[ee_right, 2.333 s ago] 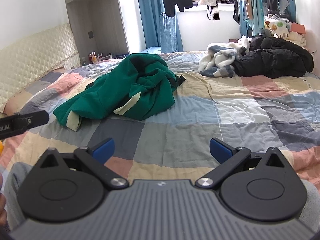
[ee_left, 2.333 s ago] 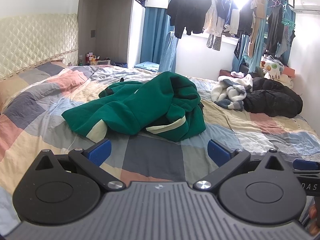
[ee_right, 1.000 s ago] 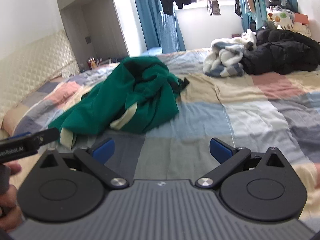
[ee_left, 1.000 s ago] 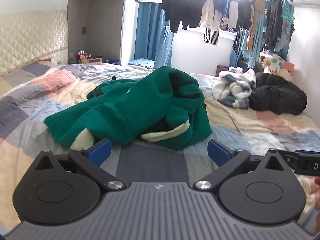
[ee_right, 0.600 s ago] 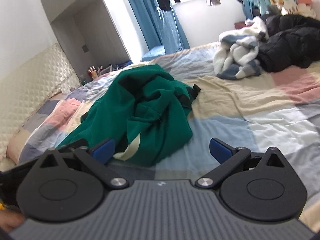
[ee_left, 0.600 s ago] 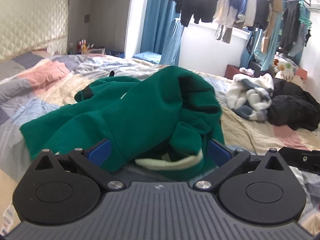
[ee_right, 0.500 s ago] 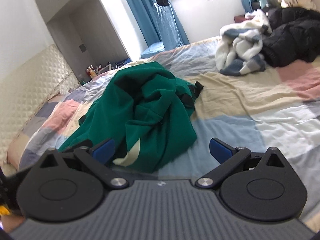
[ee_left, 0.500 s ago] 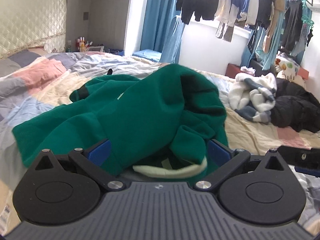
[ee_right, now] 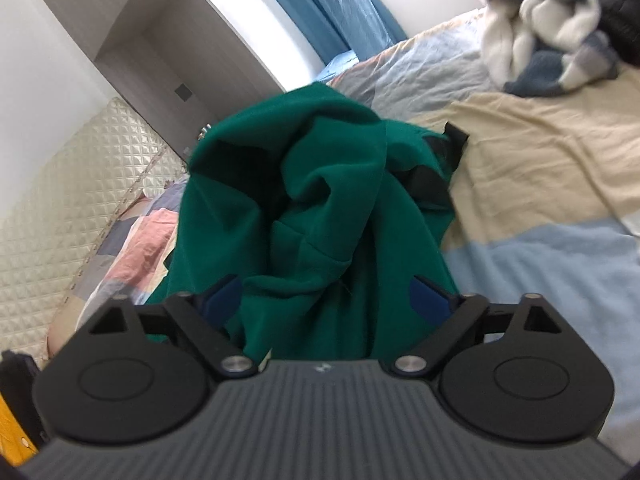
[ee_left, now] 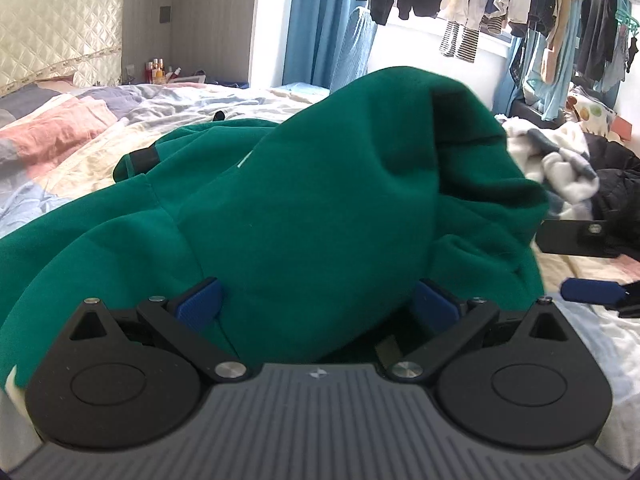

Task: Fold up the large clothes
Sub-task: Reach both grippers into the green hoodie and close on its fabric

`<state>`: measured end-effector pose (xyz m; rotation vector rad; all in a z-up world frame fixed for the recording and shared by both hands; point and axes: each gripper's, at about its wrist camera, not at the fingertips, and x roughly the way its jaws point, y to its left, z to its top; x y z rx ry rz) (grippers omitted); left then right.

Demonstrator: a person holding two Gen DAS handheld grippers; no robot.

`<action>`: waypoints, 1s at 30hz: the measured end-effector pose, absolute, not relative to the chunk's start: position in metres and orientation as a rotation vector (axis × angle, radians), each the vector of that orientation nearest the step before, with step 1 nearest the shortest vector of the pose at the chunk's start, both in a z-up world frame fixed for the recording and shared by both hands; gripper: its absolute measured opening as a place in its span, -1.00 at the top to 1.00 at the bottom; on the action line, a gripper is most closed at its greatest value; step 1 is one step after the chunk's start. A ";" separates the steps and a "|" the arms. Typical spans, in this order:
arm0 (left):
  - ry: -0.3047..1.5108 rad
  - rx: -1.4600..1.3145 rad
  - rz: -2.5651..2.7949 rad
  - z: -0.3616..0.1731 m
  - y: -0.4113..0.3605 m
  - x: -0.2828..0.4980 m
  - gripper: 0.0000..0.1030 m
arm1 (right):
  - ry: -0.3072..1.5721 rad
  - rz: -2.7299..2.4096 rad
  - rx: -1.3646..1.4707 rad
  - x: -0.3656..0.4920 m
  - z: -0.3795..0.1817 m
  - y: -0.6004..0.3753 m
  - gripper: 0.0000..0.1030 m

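A crumpled dark green hoodie (ee_left: 320, 200) with black trim lies heaped on the patchwork bed (ee_left: 60, 140). My left gripper (ee_left: 316, 305) is open and pushed up against its near edge, with green cloth bulging between the two blue pads. In the right wrist view the same hoodie (ee_right: 320, 208) fills the middle. My right gripper (ee_right: 325, 297) is tilted, and its jaws are closing with a fold of the cloth between them; the pads still stand wide apart. One blue pad (ee_left: 588, 291) of the right gripper shows at the right of the left wrist view.
A white and blue-grey bundle (ee_right: 548, 40) and a black jacket (ee_left: 616, 184) lie at the far side of the bed. Clothes hang on a rail (ee_left: 480, 0) by the window. A quilted headboard (ee_left: 52, 20) and a wardrobe (ee_right: 192, 40) stand on the left.
Both grippers have come forward and down onto the hoodie, so green cloth now lies between each pair of pads. The right view has rolled, and its pads stand slightly closer together.
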<state>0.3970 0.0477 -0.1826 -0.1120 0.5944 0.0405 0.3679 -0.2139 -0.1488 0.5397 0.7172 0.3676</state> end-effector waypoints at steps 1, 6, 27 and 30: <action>0.592 -0.105 0.042 -0.187 0.048 0.400 -0.99 | 0.723 0.374 0.547 0.374 -0.153 -0.212 -0.58; 0.607 -0.046 0.023 -0.215 0.047 0.417 -0.94 | 0.758 0.424 0.566 0.399 -0.173 -0.196 -0.36; 0.360 -0.182 0.261 -0.183 0.101 0.387 0.85 | 0.587 0.347 0.438 0.333 -0.136 -0.213 0.86; 0.281 -0.208 0.301 -0.164 0.113 0.368 0.87 | 0.545 0.318 0.411 0.318 -0.124 -0.220 0.87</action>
